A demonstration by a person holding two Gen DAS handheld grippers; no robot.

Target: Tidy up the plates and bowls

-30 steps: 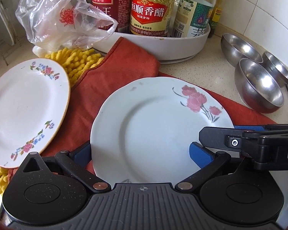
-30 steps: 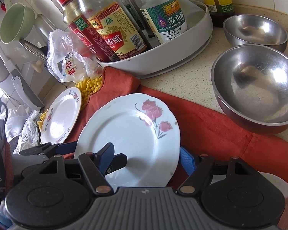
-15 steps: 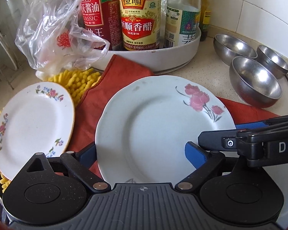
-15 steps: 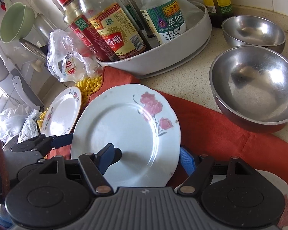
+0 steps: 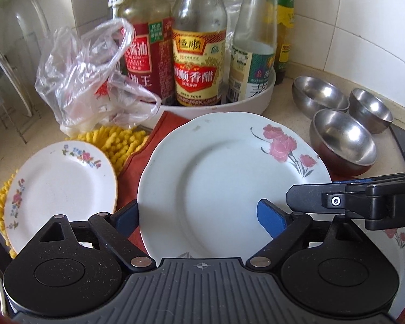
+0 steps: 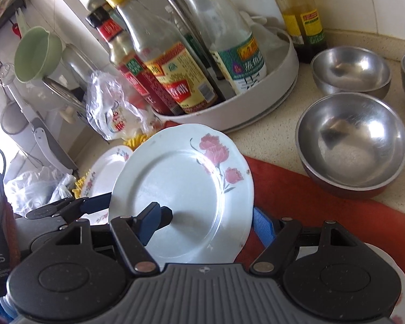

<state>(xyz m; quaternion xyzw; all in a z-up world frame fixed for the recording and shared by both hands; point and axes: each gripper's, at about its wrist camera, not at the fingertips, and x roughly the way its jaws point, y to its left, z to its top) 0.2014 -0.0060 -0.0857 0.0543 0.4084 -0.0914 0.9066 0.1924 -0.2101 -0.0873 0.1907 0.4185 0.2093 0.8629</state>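
A white plate with pink flowers (image 5: 224, 183) (image 6: 175, 189) hangs tilted above the red cloth (image 6: 310, 189), held from both sides. My left gripper (image 5: 199, 220) is closing on it: one blue pad sits under the left rim, the other lies on the plate's face. My right gripper (image 6: 208, 224) is shut on the same plate, left pad on top, right pad under the right rim. A smaller floral plate (image 5: 59, 189) lies to the left. Three steel bowls (image 5: 343, 140) stand at the right.
A white tray of sauce bottles (image 5: 256, 102) stands behind the plate, with a plastic bag (image 5: 89, 81) and a yellow mat (image 5: 116, 143) to its left. Another floral plate (image 5: 399, 243) lies at the lower right. A wire rack lines the far left.
The flowered plate has come up off the red cloth with both grippers, and the left jaws have narrowed onto it. The counter things look farther below.
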